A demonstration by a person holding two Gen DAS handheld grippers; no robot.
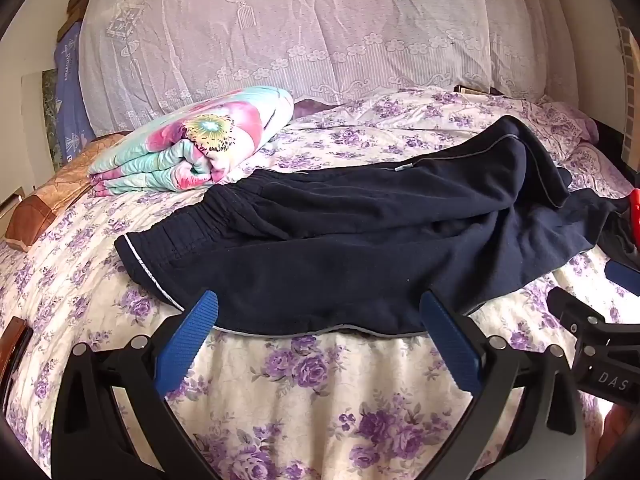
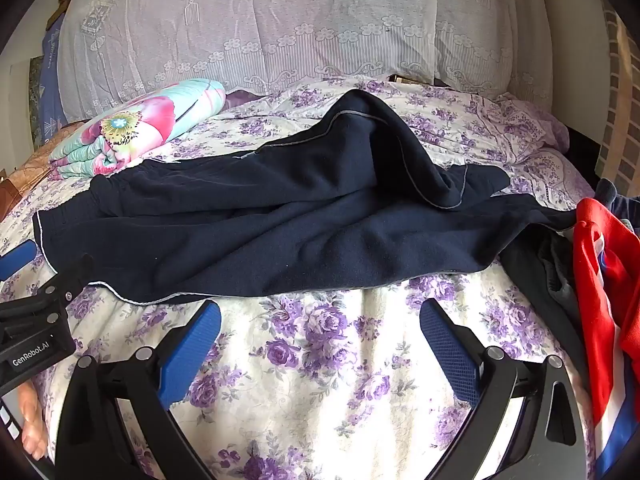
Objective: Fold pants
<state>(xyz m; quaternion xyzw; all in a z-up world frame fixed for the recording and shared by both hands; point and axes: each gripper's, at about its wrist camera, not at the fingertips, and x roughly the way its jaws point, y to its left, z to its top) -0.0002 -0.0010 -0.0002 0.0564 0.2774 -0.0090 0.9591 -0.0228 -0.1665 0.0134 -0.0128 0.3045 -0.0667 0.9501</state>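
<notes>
Navy pants (image 1: 360, 216) lie spread across the floral bedsheet (image 1: 312, 384), waistband to the left w/ a thin white trim line, legs running right; one leg is bunched up into a ridge toward the far right and the cloth is wrinkled, not flat. Near hem edge sits just ahead of the left gripper (image 1: 318, 316), whose blue pads stand wide apart, nothing between them; pad tips overlap the pants' near edge in the left wrist view, contact can't be told. Right gripper (image 2: 320, 320) is also spread wide, empty, over bare sheet just short of the pants' near edge. Beyond the waistband, a folded floral quilt (image 1: 192, 148) in pink/teal rests on the bed, close to the pants but apart. Behind everything a white lace cover (image 1: 304, 28) drapes over the bedhead area. At the right end of the legs a red/white/blue garment (image 2: 604, 300) is piled over dark clothing, touching the pants' leg end. Brown cushion (image 1: 44, 204) at the bed's left edge. Writing: "GenRobot.AI" on the left gripper's body seen from the right wrist view; "DAS" on the right gripper's body in the left wrist view.
</notes>
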